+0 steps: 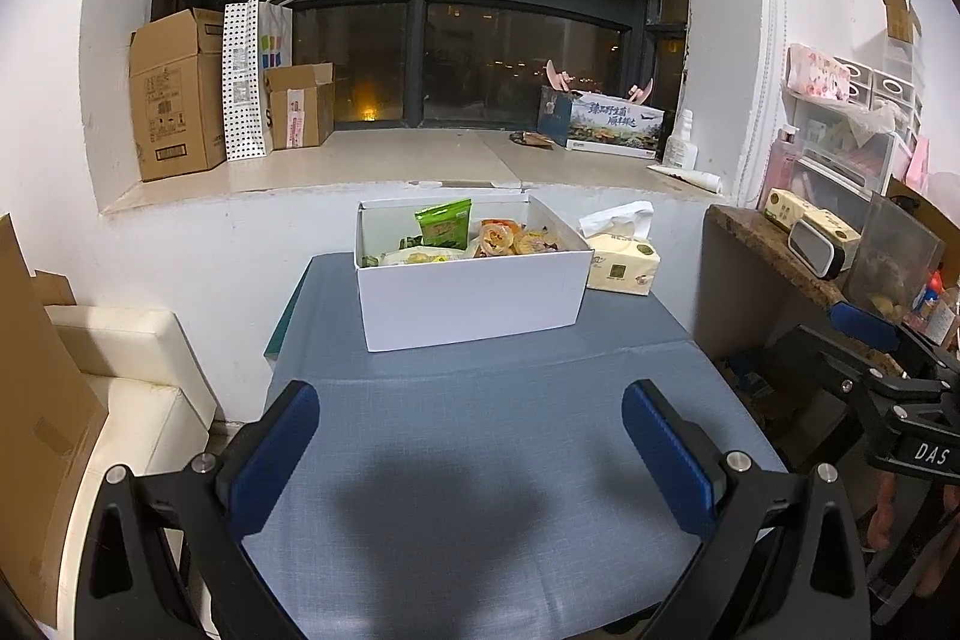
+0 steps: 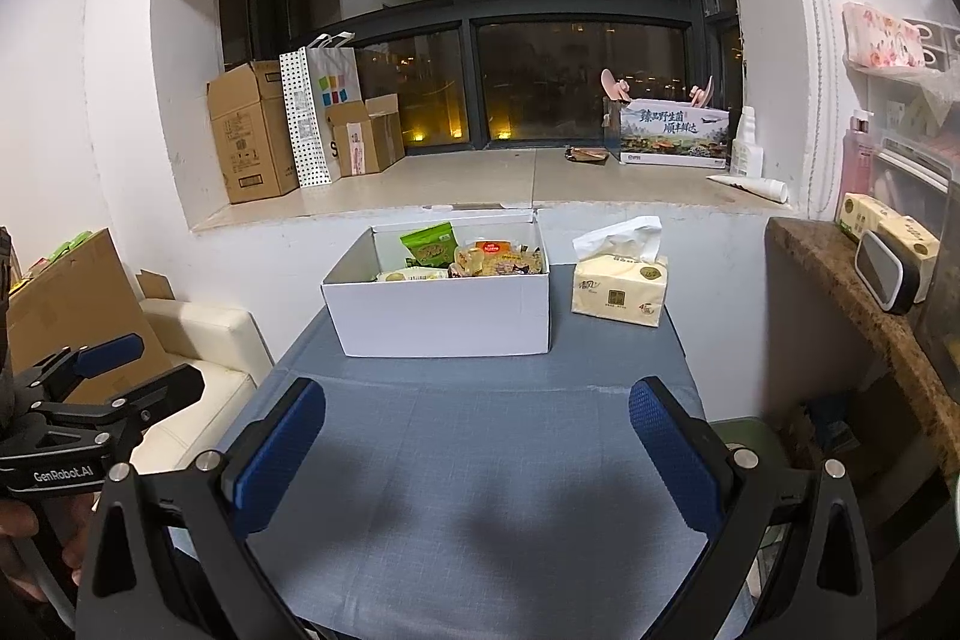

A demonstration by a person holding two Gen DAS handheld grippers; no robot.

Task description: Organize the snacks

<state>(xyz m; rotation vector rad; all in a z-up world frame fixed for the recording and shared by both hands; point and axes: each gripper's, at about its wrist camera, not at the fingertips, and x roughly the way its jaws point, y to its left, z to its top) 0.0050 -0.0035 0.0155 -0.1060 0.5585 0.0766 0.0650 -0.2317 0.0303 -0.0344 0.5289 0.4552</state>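
Note:
A white open box stands at the far end of the blue-grey table. It holds several snack packets: a green packet stands upright at the back, with yellow and orange packets beside it. My left gripper is open and empty above the near part of the table. My right gripper is open and empty, also near the table's front. Each gripper shows at the edge of the other's view.
A tissue pack sits right of the box. A stone counter with clutter stands at the right, a cream seat and cardboard at the left. The window sill behind carries cardboard boxes and a paper bag.

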